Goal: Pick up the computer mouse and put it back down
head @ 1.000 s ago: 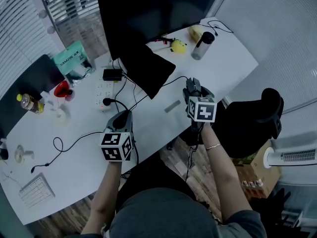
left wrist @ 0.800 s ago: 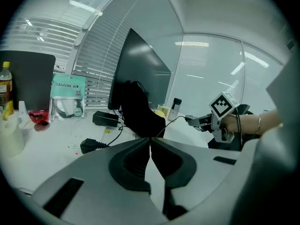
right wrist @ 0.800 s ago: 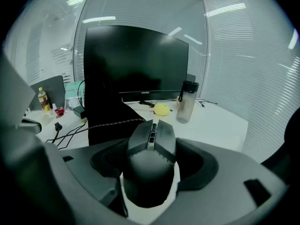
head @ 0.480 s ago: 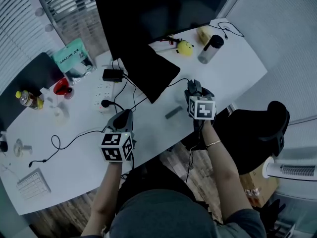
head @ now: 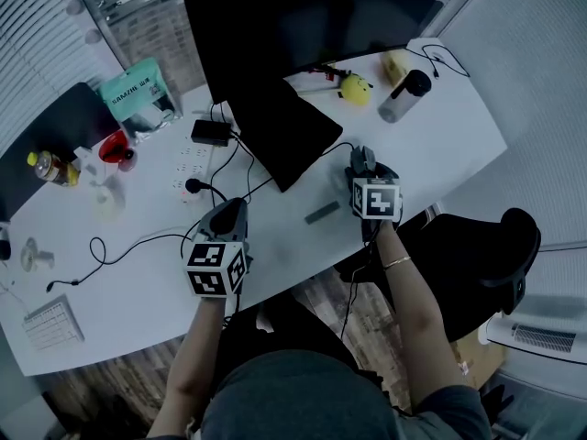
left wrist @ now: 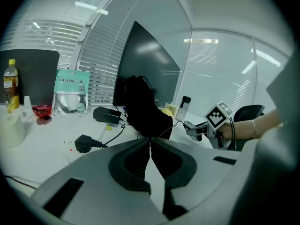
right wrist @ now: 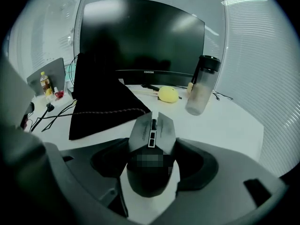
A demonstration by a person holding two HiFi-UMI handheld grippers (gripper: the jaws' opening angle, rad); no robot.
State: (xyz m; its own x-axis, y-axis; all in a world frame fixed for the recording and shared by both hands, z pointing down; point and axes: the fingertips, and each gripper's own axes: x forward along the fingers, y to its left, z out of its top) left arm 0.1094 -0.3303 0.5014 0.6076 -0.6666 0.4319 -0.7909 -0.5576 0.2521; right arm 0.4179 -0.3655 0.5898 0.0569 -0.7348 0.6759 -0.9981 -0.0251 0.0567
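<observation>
- R gripper (right wrist: 152,143) pinches mouse (right wrist: 150,125) by its flanks, in front of monitor (right wrist: 140,36).
- Mouse prob. light, rigid, slick shell; mid-side hold suits.
- L gripper (left wrist: 150,146) pressed together, empty.

head view steeply down over desk (head: 440,145), gripper views low across it, all sharing monitor (head: 303,16)
</observation>
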